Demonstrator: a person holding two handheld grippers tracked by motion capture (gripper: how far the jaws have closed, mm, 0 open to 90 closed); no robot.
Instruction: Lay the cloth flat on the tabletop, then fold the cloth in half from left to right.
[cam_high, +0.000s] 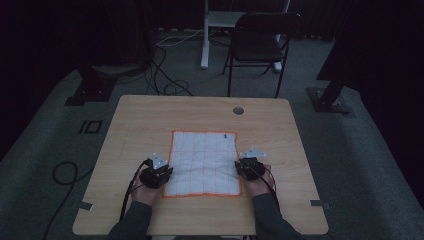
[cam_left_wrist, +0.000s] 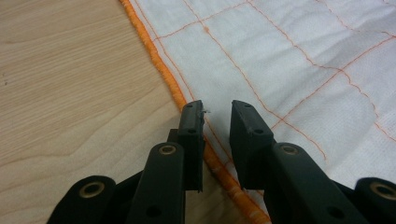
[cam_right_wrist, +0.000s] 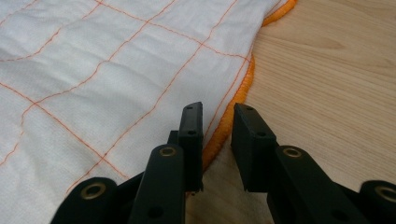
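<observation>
White square cloth with orange grid stitching and orange hem (cam_high: 204, 162) lies flat mid-surface (cam_high: 150, 120). Left hand-held gripper (cam_left_wrist: 217, 109) at its 8 o'clock edge, right hand-held gripper (cam_right_wrist: 218, 112) at 4 o'clock; both narrowly parted, straddling the hem, gripping nothing.

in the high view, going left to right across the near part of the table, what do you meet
black left tool → white square cloth with orange grid lines and orange hem → black right tool, all on the light wooden table

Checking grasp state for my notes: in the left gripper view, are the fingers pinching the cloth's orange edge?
No, the left gripper's fingers stand apart over the cloth's orange hem, with nothing pinched between them.
</observation>
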